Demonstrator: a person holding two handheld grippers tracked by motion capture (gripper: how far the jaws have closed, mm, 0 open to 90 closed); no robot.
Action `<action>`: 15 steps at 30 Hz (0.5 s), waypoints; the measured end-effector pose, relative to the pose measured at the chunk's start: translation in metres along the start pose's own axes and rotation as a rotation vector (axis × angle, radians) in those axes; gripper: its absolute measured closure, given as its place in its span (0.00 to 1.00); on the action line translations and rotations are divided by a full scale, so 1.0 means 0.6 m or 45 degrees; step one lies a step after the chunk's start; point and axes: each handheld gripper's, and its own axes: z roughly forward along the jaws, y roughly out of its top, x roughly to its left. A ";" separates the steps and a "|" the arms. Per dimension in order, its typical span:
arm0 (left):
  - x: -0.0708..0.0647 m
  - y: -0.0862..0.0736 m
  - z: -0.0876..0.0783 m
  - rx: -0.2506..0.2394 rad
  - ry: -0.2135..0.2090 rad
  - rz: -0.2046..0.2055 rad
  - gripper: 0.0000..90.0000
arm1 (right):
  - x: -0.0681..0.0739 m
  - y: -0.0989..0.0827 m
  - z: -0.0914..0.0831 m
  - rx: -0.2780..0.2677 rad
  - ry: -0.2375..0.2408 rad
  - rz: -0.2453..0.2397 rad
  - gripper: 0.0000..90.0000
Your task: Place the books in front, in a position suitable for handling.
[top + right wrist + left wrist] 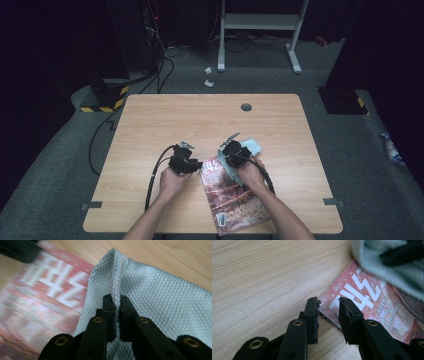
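The right gripper [116,305] pinches a ridge of the pale quilted cloth [160,295] lying over the magazine [235,197], at the table's [150,125] five o'clock. The left gripper [329,305], jaws narrowly parted, straddles the magazine's corner, gripping nothing. This looks like wiping the cover; next, steady that corner.

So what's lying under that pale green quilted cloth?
A red magazine with white lettering lies under the pale green quilted cloth's edge, on the wooden table; its covered part is hidden.

Pale quilted cloth [160,305] bunched atop red mag [372,302].
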 end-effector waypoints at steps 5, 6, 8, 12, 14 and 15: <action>0.001 0.000 0.000 0.002 -0.001 0.004 0.76 | 0.069 0.035 0.015 -0.021 0.053 -0.150 0.94; 0.001 -0.001 0.000 -0.009 -0.002 0.000 0.76 | 0.080 0.040 0.017 -0.022 0.047 -0.186 0.94; 0.001 -0.004 0.000 -0.021 -0.008 -0.005 0.76 | 0.090 0.047 0.019 -0.015 0.036 -0.220 0.94; 0.002 -0.007 0.000 -0.038 -0.011 -0.011 0.76 | 0.064 0.041 0.019 -0.008 -0.003 -0.191 0.94; 0.002 -0.008 0.000 -0.038 -0.010 -0.017 0.76 | 0.034 0.031 0.018 -0.003 -0.046 -0.138 0.94; 0.002 -0.008 0.000 -0.038 -0.007 -0.013 0.76 | 0.015 0.024 0.016 -0.007 -0.068 -0.107 0.94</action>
